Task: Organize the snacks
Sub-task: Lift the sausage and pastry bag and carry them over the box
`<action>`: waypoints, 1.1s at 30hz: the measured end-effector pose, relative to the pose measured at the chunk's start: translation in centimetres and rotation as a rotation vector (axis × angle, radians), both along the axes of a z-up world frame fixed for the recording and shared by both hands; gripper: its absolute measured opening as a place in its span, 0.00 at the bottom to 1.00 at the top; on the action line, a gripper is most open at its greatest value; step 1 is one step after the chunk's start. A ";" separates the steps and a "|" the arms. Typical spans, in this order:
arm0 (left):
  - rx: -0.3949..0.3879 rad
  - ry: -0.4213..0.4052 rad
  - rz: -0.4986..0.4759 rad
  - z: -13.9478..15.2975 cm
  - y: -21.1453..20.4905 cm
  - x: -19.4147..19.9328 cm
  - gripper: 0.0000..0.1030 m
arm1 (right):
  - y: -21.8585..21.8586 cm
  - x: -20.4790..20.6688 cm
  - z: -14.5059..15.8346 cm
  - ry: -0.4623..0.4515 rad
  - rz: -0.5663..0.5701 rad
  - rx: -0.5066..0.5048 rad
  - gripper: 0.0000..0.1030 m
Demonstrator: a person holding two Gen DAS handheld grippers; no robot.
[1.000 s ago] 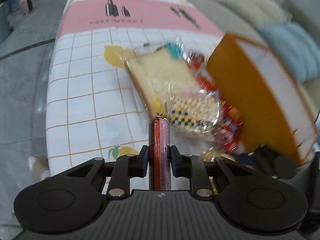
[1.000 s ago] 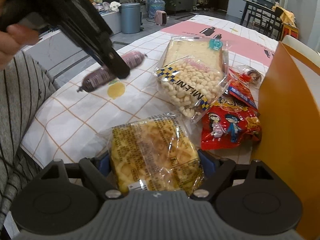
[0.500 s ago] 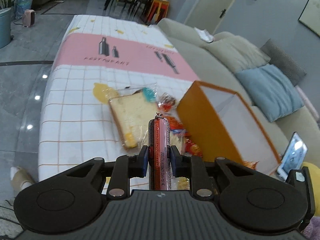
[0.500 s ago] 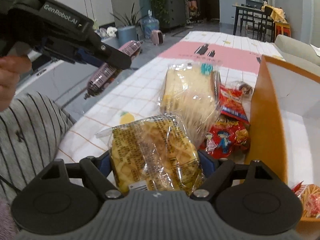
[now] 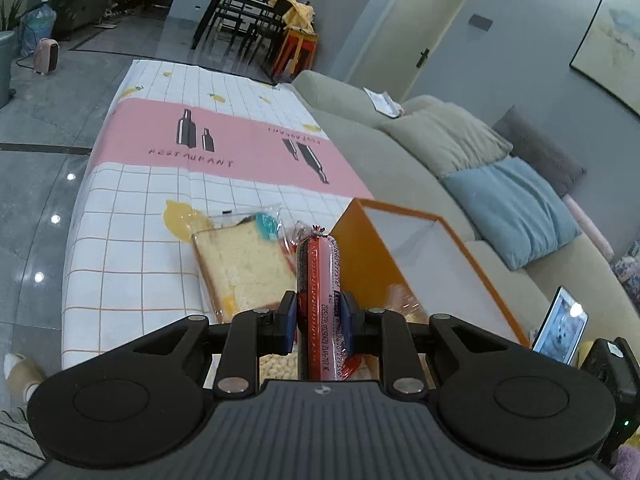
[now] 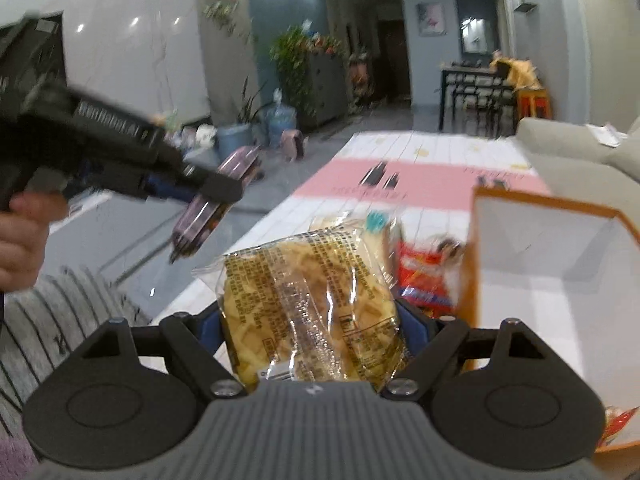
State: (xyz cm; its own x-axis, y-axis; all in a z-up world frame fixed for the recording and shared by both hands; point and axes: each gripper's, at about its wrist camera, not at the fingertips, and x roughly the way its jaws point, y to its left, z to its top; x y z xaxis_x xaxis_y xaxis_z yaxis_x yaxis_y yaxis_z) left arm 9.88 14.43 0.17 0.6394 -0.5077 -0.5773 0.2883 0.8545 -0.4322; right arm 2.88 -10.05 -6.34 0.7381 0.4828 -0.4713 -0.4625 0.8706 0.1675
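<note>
A: What do we hold now?

B: Our left gripper (image 5: 318, 322) is clenched on a sausage (image 5: 320, 300) in red wrap. The sausage stands up between the pads and points away from us. Our right gripper (image 6: 316, 330) grasps a waffle pack (image 6: 308, 308) in clear film; the jaws stand wide, pressed on both sides of the pack.

A: And the box?

B: The orange box (image 5: 360, 264) stands open on the table (image 5: 120, 272), at the edge next to the sofa (image 5: 400, 168). Its inside is white. From the right wrist view we see in its near corner a little of a red and yellow packet (image 6: 618, 424). The rest of the inside that we can see is bare, but the near part is hidden behind the grippers.

A: What lies outside the box?

B: A bread slice (image 5: 244, 272) in a clear bag lies flat on the table, just beside the box wall. Between the bread and the box there is a red snack bag (image 6: 424, 276), touching the wall, we think. Under our left gripper a bag of small pale balls (image 5: 278, 366) shows a little.

A: Are our two snacks over the box?

B: The sausage is in the air, before the near corner of the box. The waffle pack is also in the air, beside the box wall, above the table.
</note>
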 end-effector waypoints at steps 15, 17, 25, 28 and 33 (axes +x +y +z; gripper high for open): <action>-0.031 -0.007 -0.025 2.3 -4.9 -0.3 0.24 | -7.6 1.1 3.0 -0.067 -0.261 0.153 0.80; -0.025 -0.020 -0.045 2.9 -6.5 -0.3 0.24 | -9.3 1.0 3.3 -0.068 -0.316 0.171 0.80; 0.011 0.006 -0.134 3.3 -13.9 0.4 0.24 | -15.1 2.3 1.9 0.035 -0.503 0.231 0.80; 0.022 0.026 -0.154 2.9 -15.9 1.1 0.24 | -16.4 3.1 1.2 0.076 -0.525 0.259 0.80; 0.025 0.058 -0.145 1.9 -17.8 1.7 0.24 | -18.3 4.0 0.1 0.141 -0.543 0.328 0.80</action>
State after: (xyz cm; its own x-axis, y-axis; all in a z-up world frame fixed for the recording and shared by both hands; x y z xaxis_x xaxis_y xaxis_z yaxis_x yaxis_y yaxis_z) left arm 11.61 -3.37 2.06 0.5257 -0.5775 -0.6246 0.3845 0.8163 -0.4310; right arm 6.88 -28.38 -6.28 0.8593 0.1937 -0.4733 0.0748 0.8679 0.4911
